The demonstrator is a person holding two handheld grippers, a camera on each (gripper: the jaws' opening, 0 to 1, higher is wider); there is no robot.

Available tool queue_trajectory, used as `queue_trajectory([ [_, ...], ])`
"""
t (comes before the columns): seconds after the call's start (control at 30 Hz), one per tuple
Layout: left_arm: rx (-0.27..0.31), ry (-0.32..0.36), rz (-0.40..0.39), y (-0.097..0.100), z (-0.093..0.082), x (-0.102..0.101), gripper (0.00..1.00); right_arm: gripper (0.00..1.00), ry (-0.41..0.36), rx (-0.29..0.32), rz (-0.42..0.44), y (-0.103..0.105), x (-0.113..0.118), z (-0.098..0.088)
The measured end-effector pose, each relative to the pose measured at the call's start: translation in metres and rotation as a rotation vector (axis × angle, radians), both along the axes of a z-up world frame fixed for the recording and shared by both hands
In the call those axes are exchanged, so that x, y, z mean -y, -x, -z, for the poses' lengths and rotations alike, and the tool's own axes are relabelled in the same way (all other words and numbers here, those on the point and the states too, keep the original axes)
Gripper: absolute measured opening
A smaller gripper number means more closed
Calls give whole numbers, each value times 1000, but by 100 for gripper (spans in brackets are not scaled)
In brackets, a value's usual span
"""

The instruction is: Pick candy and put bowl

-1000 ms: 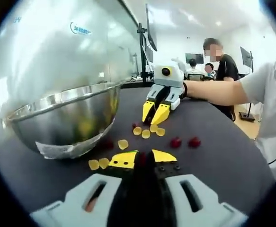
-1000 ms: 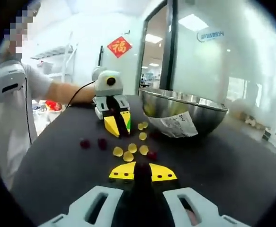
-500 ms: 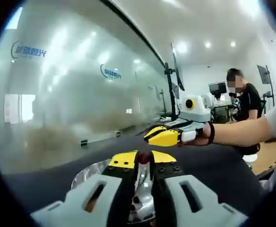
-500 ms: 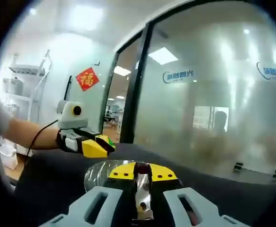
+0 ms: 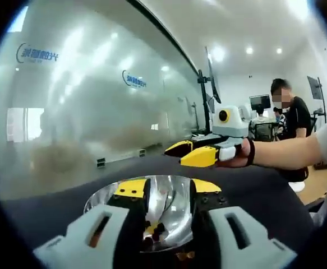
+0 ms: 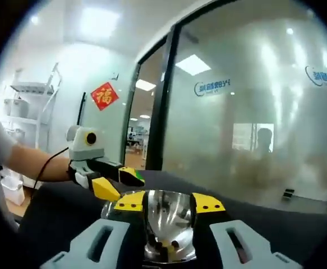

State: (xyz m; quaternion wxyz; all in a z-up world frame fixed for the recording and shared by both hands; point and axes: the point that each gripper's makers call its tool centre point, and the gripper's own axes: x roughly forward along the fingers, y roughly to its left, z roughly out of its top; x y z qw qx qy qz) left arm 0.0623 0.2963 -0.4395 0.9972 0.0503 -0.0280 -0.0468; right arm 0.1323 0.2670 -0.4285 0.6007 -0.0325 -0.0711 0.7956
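An office-like room with a long frosted glass wall (image 5: 84, 112) bearing blue logos, ceiling lights, and a dark bench (image 5: 253, 190). A shiny steel bowl (image 5: 169, 207) sits on the bench, mouth facing up, directly below both cameras. In the left gripper view, a few candies (image 5: 155, 230), dark red and yellow, lie at the bowl's bottom; they are too small to tell how they lie. The left hand-held gripper (image 5: 167, 188) hangs over the bowl with its yellow-tipped jaws spread apart and nothing between them. The right hand-held gripper (image 6: 169, 200) is likewise spread wide above the bowl (image 6: 169, 224), empty. Each gripper appears in the other's view, jaws parted, beside the bowl's rim. A red paper ornament (image 6: 104, 94) hangs by a doorway in the right gripper view. A person (image 5: 289, 117) stands in the background
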Motion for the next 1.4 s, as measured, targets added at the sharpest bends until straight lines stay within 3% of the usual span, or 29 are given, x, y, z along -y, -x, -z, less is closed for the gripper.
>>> queue_trajectory([
  [0.1, -8, -17, 80, 24, 7, 25, 23, 24, -8, -11, -114, 13, 39, 9],
  [0.17, -87, -69, 194, 53, 36, 58, 23, 24, 35, 21, -209, 25, 70, 31],
  [0.27, -270, -114, 318, 86, 97, 93, 23, 23, 190, 100, -306, 35, 119, 92],
  [0.33, -336, -145, 321, 90, 127, 102, 23, 21, 283, 148, -290, 31, 136, 129],
  [0.4, -381, -159, 332, 87, 144, 107, 22, 20, 356, 177, -255, 25, 141, 157],
  [0.43, -298, -69, 327, 78, 128, 111, 20, 20, 334, 160, -253, 27, 137, 155],
  [0.47, -337, -124, 300, 74, 133, 103, 20, 19, 331, 159, -254, 28, 135, 148],
  [0.5, -327, -149, 285, 68, 131, 99, 19, 19, 338, 211, -243, 25, 131, 148],
  [0.7, -343, -105, 306, 36, 134, 101, 15, 19, 382, 152, -282, 31, 98, 153],
  [0.83, -349, -72, 339, 30, 136, 122, 12, 18, 388, 138, -318, 42, 83, 154],
  [1.07, -332, -108, 367, 19, 136, 139, 5, 5, 369, 150, -350, 53, 75, 154],
  [1.4, -319, -116, 364, 18, 135, 134, 4, 5, 362, 134, -347, 53, 77, 154],
])
